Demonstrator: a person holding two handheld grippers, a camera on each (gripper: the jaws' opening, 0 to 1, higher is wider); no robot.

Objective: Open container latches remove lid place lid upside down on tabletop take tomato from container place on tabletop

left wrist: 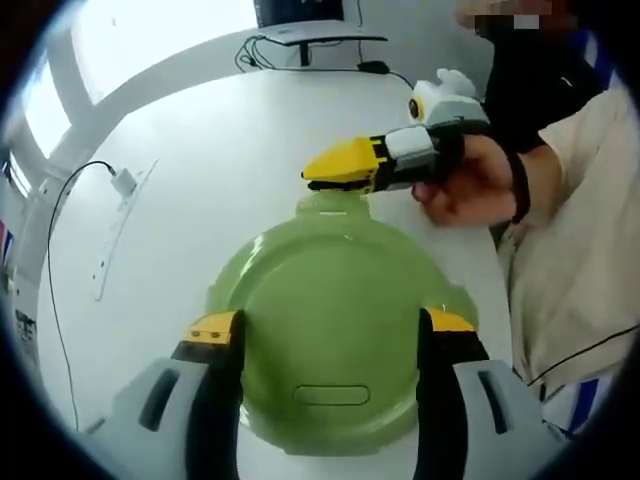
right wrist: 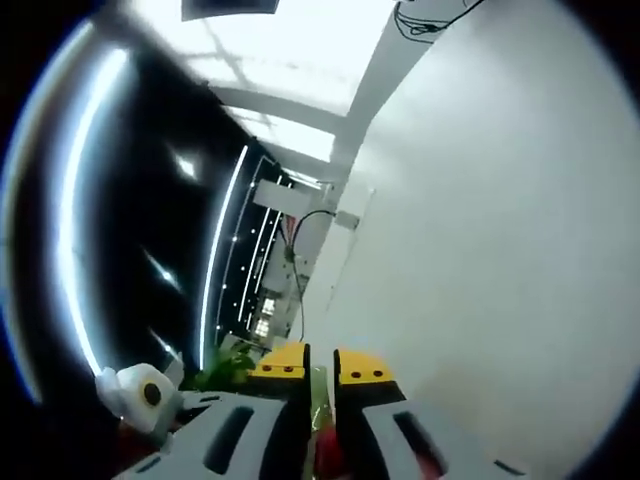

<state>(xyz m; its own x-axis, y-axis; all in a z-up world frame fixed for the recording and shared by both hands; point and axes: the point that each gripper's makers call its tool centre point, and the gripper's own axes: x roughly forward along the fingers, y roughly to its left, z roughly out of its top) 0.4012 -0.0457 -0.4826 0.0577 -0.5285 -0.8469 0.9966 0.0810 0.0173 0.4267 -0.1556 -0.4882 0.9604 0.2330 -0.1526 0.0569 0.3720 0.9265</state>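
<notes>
A round green container lid [left wrist: 330, 300] lies on the white table [left wrist: 200, 150], with a latch tab [left wrist: 330, 203] at its far edge and a slot-shaped latch [left wrist: 332, 395] at its near edge. My left gripper [left wrist: 332, 322] is open wide, its yellow-tipped fingers [left wrist: 213, 327] standing over the lid's left and right sides. My right gripper [left wrist: 322, 176], held by a hand [left wrist: 475, 185], comes in from the right with its tip at the far latch tab. In the right gripper view, my right gripper [right wrist: 322, 367] is nearly closed on a sliver of green latch [right wrist: 320, 395].
A cable with a white plug [left wrist: 124, 181] lies on the table at the left. A monitor stand and cables [left wrist: 310, 40] sit at the table's far edge. The person's body [left wrist: 570, 230] stands close at the right. The right gripper view is rolled, with the white table [right wrist: 500, 250] on its right.
</notes>
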